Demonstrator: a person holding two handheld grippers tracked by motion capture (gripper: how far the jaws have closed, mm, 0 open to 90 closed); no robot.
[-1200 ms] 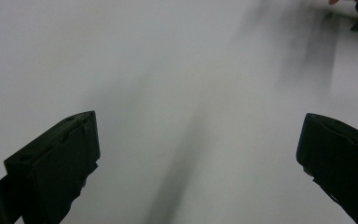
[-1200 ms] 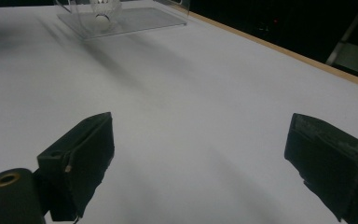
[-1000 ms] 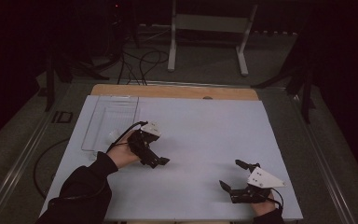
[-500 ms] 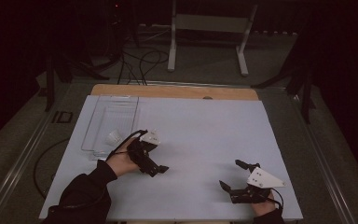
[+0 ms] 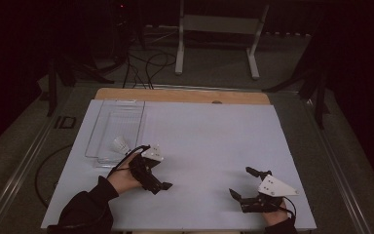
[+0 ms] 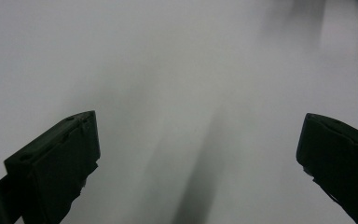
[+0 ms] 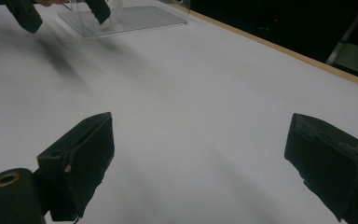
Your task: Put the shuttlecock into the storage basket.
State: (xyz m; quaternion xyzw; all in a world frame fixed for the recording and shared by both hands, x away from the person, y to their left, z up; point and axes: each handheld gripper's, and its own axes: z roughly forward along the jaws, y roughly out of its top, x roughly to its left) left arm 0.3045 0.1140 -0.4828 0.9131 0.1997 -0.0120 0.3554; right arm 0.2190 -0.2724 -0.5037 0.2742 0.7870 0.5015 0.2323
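1. A small white object [image 5: 121, 144] is seen lying in the clear plastic tray [image 5: 108, 108], left of frame centre.
2. The left gripper [image 5: 158, 186] is held just below the tray, jaws spread, empty.
3. The right gripper [image 5: 242, 183] is held at lower right, jaws spread wide, over the white table [image 5: 209, 136].

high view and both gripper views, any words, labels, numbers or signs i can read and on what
None: no readable text.
The white table sheet is blank.
The clear tray bears no label; the small white thing in it is too small to read.
The grey plate on the right gripper and the one on the left gripper carry no lettering that can be made out.
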